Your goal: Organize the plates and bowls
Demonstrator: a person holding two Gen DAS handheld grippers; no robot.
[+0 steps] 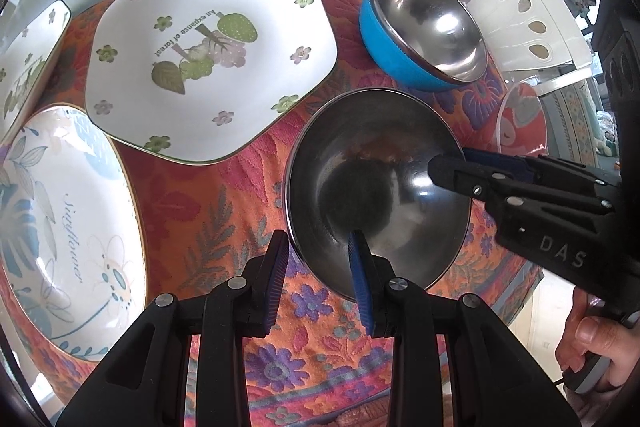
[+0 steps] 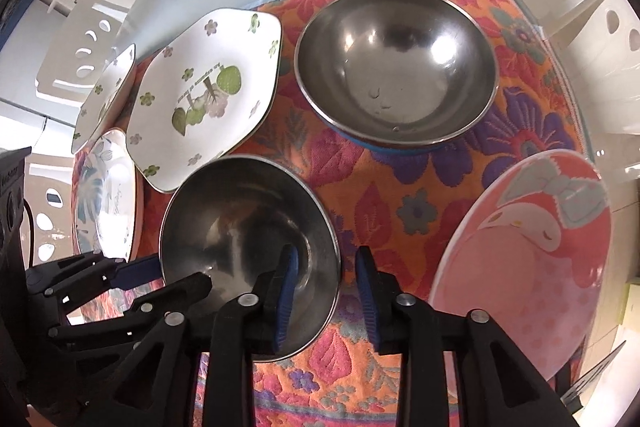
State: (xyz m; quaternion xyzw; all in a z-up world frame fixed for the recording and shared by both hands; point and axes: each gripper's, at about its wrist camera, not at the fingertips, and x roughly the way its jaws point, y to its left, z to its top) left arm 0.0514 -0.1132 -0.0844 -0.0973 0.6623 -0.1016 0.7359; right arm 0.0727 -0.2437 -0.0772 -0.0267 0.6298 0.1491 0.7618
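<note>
Meanwhile, an empty round steel bowl (image 1: 376, 187) is straddled at its rim by the parted left tool (image 1: 318, 281) and parted right tool (image 2: 326, 301).

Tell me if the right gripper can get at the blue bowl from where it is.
Probably yes. The right gripper stands open astride the near rim of the steel bowl, not clamped. The blue bowl sits beyond it on the cloth, with nothing between them but bare floral cloth.

"an expanse of forest" on square plate (image 1: 208, 55), "sunflower" on round plate (image 1: 60, 219), "das" on right gripper (image 1: 444, 167)
</note>
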